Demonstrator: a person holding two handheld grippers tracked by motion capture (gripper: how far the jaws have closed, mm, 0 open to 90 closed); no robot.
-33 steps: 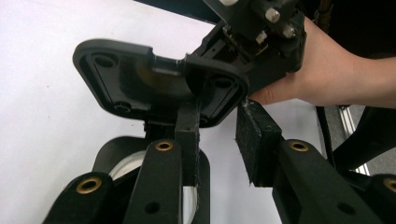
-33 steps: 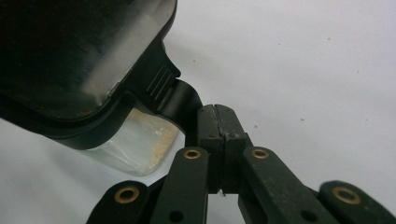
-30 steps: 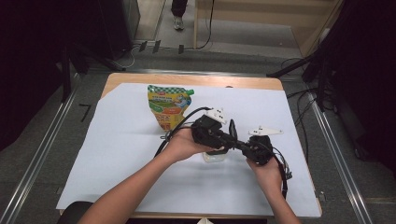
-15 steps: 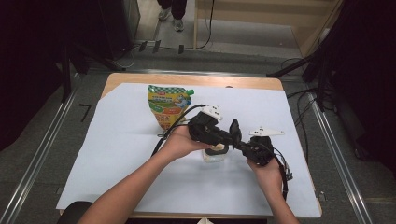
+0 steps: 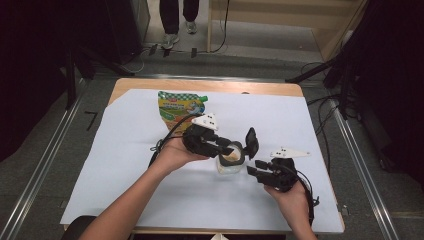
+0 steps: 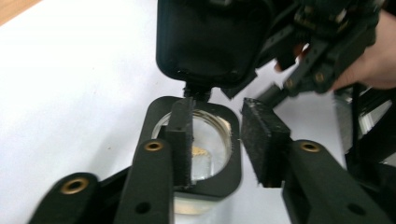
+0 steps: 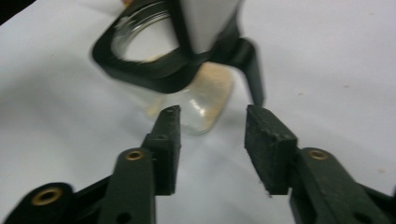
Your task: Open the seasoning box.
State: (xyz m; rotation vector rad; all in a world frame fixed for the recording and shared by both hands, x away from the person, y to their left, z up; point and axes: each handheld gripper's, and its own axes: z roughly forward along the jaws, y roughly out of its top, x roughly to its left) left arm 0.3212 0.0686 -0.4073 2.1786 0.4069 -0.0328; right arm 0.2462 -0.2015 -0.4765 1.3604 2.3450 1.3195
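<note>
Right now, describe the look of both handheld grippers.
Both are black. The left gripper and right gripper each carry a pale grey three-cornered plate on top and trail a black cable. Their jaws have brass-coloured pivot pins and rough black pads. Forearms are bare.

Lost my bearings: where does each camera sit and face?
High view: above the person's side, facing forward and down onto the table; both forearms show.
Left gripper view: on the left gripper, along its just-opening jaws straddling the jar rim.
Right gripper view: on the right gripper, just-opening empty jaws facing the jar.
All share the jar.
</note>
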